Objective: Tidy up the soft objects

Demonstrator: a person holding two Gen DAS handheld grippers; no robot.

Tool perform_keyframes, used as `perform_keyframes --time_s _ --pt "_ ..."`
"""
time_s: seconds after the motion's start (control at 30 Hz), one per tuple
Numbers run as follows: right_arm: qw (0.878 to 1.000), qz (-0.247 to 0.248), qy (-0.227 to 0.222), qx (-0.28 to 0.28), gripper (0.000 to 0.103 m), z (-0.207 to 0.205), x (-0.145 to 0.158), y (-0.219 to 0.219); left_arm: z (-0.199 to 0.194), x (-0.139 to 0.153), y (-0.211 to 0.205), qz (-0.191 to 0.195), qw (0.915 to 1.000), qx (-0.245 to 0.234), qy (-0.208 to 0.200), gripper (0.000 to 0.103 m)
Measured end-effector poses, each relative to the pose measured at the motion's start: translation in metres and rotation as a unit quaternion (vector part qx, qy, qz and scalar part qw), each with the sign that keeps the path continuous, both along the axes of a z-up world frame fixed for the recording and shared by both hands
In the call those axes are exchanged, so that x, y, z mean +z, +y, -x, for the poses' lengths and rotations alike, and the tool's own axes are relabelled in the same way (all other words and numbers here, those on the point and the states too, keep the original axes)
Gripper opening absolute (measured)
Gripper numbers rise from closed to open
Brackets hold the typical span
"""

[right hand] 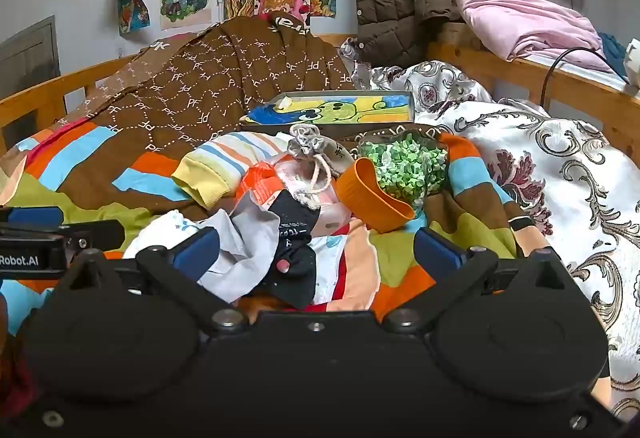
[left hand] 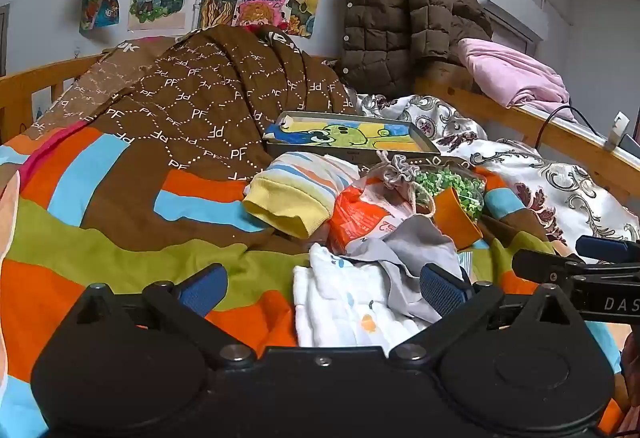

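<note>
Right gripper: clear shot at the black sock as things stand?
Probably yes. The right gripper is open and empty, and the black sock lies on top of the pile straight ahead between its fingers. Only the grey cloth crowds its left edge and might get pinched along with it.

Left wrist view: right gripper point(left hand: 600, 258) cut off by right frame edge, only part of one arm and a blue pad show; jaw gap not readable there. Orange printed plastic packet point(left hand: 360, 214) partly buried under grey cloth point(left hand: 412, 250) and yellow-cuffed striped knit garment point(left hand: 296, 194); its print too small to read. Right wrist view: left gripper point(right hand: 60, 234) cropped by left edge. Black sock point(right hand: 294, 250) lower end hidden behind the gripper body; its white lettering illegible. Shallow grey tray with cartoon picture point(right hand: 332, 110) has its front wall covered by the pile.
</note>
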State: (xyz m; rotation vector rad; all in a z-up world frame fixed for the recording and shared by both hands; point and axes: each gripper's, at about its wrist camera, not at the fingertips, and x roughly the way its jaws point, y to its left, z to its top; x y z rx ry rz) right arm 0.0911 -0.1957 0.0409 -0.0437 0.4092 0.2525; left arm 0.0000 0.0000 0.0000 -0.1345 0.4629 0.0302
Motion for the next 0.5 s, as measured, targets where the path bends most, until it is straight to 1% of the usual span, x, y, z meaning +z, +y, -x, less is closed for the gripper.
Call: perform_keyframes --time_s 0.5 --pt "1.0 0.0 0.001 0.001 0.102 -0.0009 0.0008 -0.0005 0.0 0.0 0.0 0.0 1.0 0.001 0.001 0.102"
